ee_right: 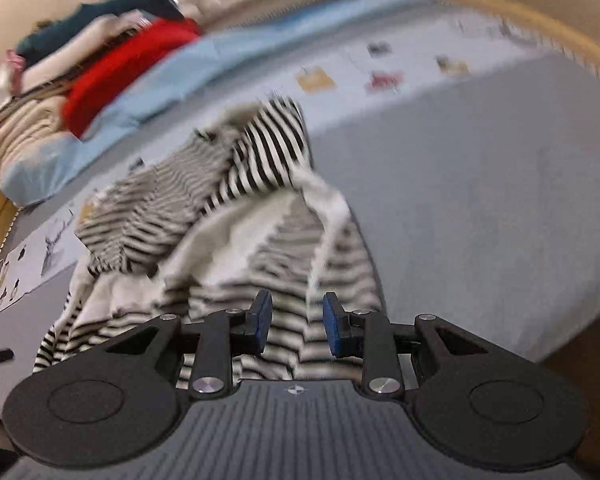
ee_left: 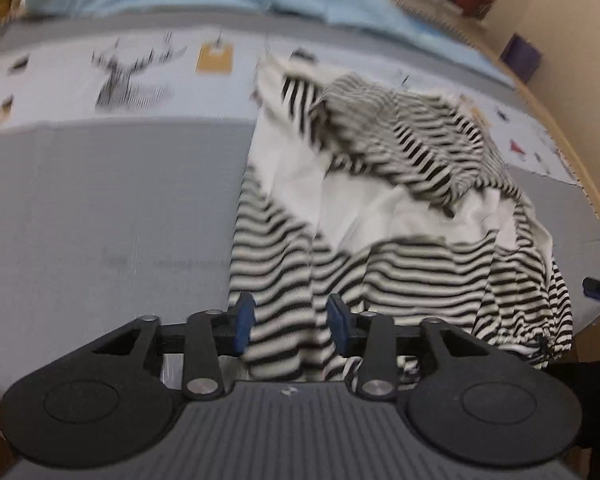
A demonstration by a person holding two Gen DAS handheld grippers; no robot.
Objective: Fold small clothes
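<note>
We see one grey bed cover with printed animal panels (ee_left: 100, 200) carrying one crumpled black-and-white striped garment (ee_left: 400, 240), near the bed's front edge. Only our right view shows the pile of clothes topped by a red knit (ee_right: 120, 80); only our left view shows a purple box (ee_left: 524, 56). Our left gripper (ee_left: 290, 326) and right gripper (ee_right: 296, 324) both stand spread over the striped cloth; through the blur, neither seems to pinch it.
</note>
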